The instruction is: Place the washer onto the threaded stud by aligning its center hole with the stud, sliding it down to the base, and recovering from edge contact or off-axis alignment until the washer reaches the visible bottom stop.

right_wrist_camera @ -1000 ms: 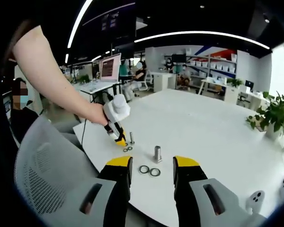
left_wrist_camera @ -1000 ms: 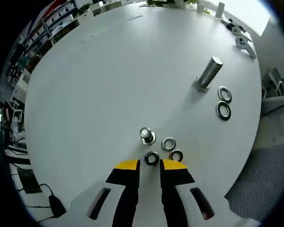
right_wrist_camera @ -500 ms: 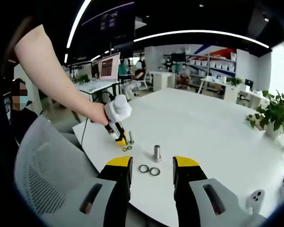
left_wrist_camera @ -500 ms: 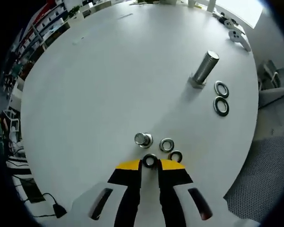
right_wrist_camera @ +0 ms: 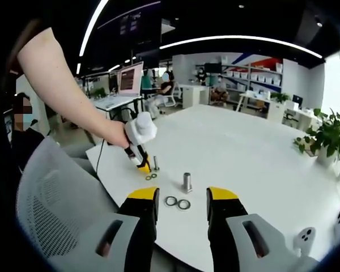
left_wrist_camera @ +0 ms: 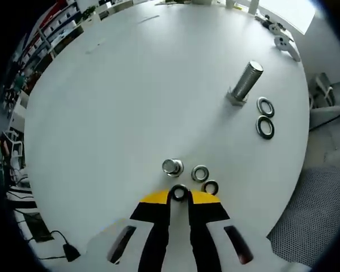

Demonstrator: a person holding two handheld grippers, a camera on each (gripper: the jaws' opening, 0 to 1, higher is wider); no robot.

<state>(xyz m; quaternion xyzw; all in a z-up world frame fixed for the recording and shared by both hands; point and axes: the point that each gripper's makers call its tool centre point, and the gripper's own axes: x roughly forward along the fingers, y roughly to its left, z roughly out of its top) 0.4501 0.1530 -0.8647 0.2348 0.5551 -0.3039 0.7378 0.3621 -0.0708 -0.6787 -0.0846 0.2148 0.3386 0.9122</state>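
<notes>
My left gripper (left_wrist_camera: 179,196) is down at the white table (left_wrist_camera: 130,85), shut on a dark washer (left_wrist_camera: 179,192) pinched between its yellow tips. Just ahead stands a short threaded stud (left_wrist_camera: 172,166) seen almost end-on, with two loose washers (left_wrist_camera: 200,173) to its right. A taller stud (left_wrist_camera: 246,82) stands farther off beside two larger washers (left_wrist_camera: 265,127). In the right gripper view, my right gripper (right_wrist_camera: 182,195) hovers open near the table edge; the left gripper (right_wrist_camera: 143,165) is low beside the short stud (right_wrist_camera: 156,163), and the taller stud (right_wrist_camera: 187,182) has two washers (right_wrist_camera: 177,202) in front.
A grey mesh chair (right_wrist_camera: 51,192) stands at the table's near edge, also in the left gripper view as mesh (left_wrist_camera: 317,209). White controllers (left_wrist_camera: 283,42) lie at the far rim. A potted plant (right_wrist_camera: 323,139) stands on the right. Desks and seated people fill the background.
The left jaws have narrowed from either side of the washer until they pinch it, and the gripper has come lower over the table. The right gripper has held still and open.
</notes>
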